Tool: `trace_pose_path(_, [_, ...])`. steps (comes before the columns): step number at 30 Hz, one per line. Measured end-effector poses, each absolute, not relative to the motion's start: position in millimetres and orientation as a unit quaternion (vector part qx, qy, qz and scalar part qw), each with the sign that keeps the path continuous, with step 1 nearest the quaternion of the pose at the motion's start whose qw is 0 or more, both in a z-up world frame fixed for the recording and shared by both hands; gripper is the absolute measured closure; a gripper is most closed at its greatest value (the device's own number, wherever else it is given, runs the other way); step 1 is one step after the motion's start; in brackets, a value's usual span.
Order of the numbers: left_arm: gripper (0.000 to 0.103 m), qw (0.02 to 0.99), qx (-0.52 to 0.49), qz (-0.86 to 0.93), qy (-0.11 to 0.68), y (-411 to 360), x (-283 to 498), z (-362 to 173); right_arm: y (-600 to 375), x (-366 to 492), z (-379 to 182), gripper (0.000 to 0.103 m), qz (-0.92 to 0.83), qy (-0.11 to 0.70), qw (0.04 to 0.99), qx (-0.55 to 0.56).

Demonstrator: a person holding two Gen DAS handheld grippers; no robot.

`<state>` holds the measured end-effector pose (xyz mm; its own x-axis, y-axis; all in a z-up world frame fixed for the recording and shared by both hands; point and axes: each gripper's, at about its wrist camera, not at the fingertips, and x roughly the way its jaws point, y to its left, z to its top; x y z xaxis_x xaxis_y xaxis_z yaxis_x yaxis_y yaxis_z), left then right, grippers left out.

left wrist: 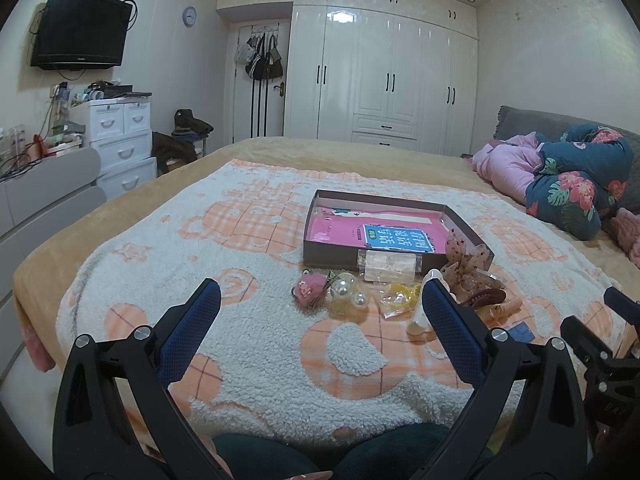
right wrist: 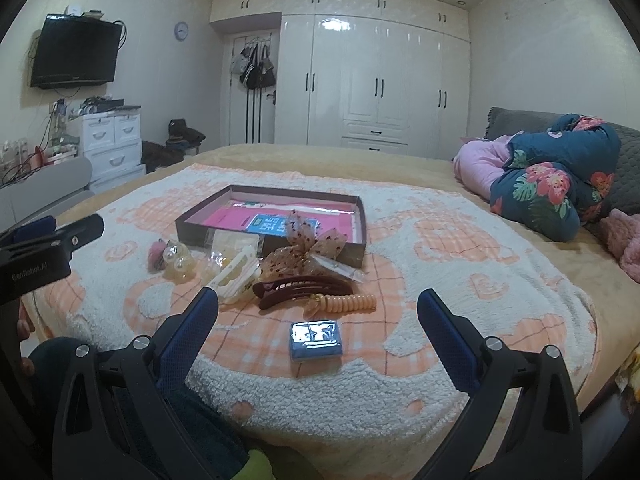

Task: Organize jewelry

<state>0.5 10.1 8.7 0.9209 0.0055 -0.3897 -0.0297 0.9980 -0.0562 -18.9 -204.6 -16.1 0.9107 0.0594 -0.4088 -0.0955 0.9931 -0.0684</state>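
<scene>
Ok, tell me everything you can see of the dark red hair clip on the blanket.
The dark red hair clip is long, curved and glossy, plastic by the look, with two arms that meet at its left end. It lies flat on the orange-and-white blanket, in front of the brown box. The spotted bow sits just behind it, the orange coil hair tie touches its front, and the white clip lies at its left end. Neither claw touches it.

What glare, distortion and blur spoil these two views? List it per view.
Left wrist view: ceiling light glares on the glossy wardrobe doors; fisheye bows the walls, corners vignette black; open left tongs look sharp.
Right wrist view: same door glare, reflection whites out the small blue box lid; open right tongs look sharp, bed edges curve.
</scene>
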Motion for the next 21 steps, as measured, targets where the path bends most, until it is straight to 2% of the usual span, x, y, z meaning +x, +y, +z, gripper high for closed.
trace_pose_path(11, [0.011, 0.974, -0.044, 0.003, 0.222, 14, 22, 4, -201, 0, -32, 0.006, 0.057, 0.243, 0.966, -0.062])
trace_pose_path(21, [0.011, 0.958, -0.051, -0.020, 0.282, 10, 61, -13, -211, 21, -51, 0.006, 0.061, 0.275, 0.957, -0.069])
